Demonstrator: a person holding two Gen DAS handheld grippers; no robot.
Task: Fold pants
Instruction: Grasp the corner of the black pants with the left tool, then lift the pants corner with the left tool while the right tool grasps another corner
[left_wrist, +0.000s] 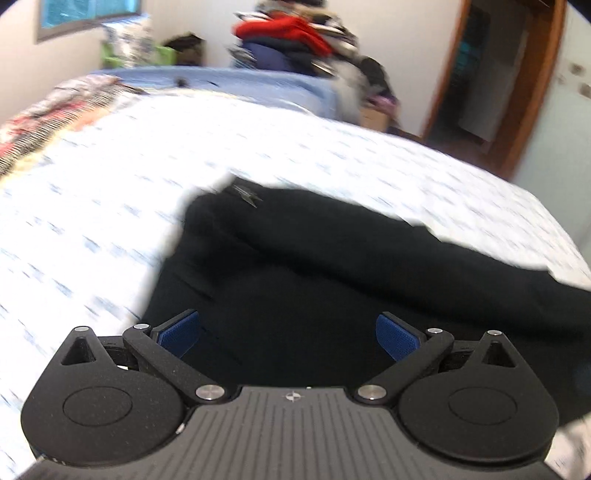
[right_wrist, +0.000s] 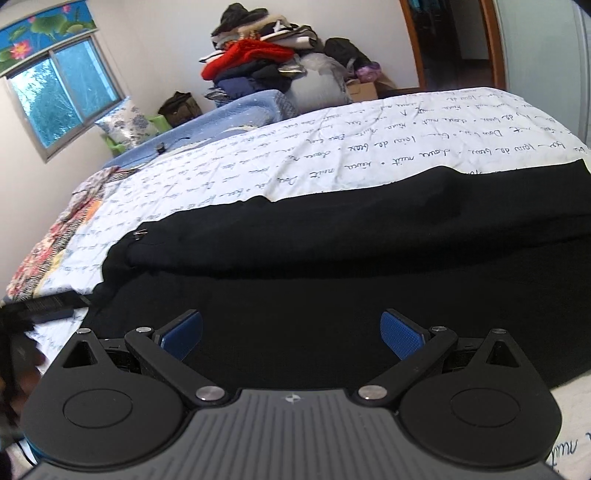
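Left tongs (left_wrist: 287, 334): spread wide, empty, lower centre.
Right tongs (right_wrist: 291, 335): spread wide, empty.
Pants (right_wrist: 332, 266): black, mid-frame on bed (right_wrist: 332, 147).

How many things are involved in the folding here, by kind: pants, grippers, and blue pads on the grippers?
Pants: 1
Grippers: 2, the left gripper and the right gripper, both open
Blue pads: 4, two on each gripper
Total: 7

Black pants (right_wrist: 332, 258) lie across the bed (right_wrist: 258, 166). The right gripper (right_wrist: 291, 334) hovers over them, jaws wide apart, holding nothing.
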